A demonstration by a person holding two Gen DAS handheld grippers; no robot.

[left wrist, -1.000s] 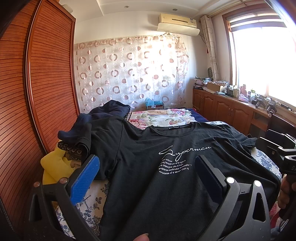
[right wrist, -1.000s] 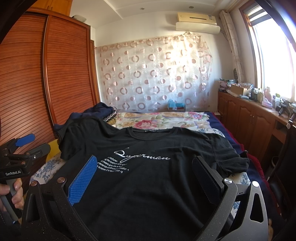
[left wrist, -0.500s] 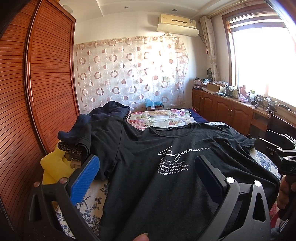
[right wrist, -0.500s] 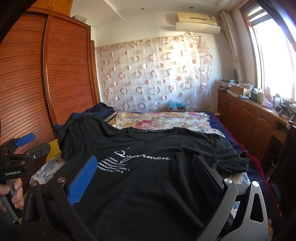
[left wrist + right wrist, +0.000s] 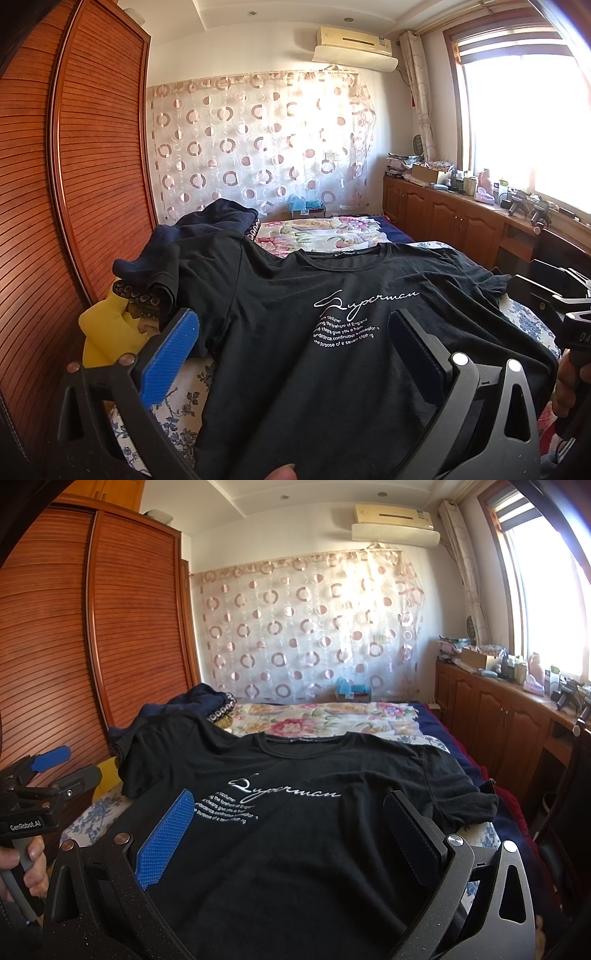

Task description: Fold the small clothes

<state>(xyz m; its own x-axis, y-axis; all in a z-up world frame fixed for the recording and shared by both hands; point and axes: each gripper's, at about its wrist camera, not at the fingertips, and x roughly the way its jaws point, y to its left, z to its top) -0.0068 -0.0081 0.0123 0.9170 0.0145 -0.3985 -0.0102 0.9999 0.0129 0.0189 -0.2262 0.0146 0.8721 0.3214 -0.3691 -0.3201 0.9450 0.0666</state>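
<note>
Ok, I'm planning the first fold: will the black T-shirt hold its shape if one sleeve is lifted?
Probably not. The black T-shirt looks thin and lies creased over the bed, so it would likely sag. Its sleeve drapes over other clothes, so it may drag them.

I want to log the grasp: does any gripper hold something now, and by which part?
Nothing is held. The left gripper and right gripper are open above the black T-shirt.

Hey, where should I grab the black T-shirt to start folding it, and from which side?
Probably the sleeves. The black T-shirt lies flat, print up, collar away. The left gripper could take the left sleeve, which lies partly on the dark clothes pile, from the outer edge; the right gripper the right sleeve, which lies free.
</note>
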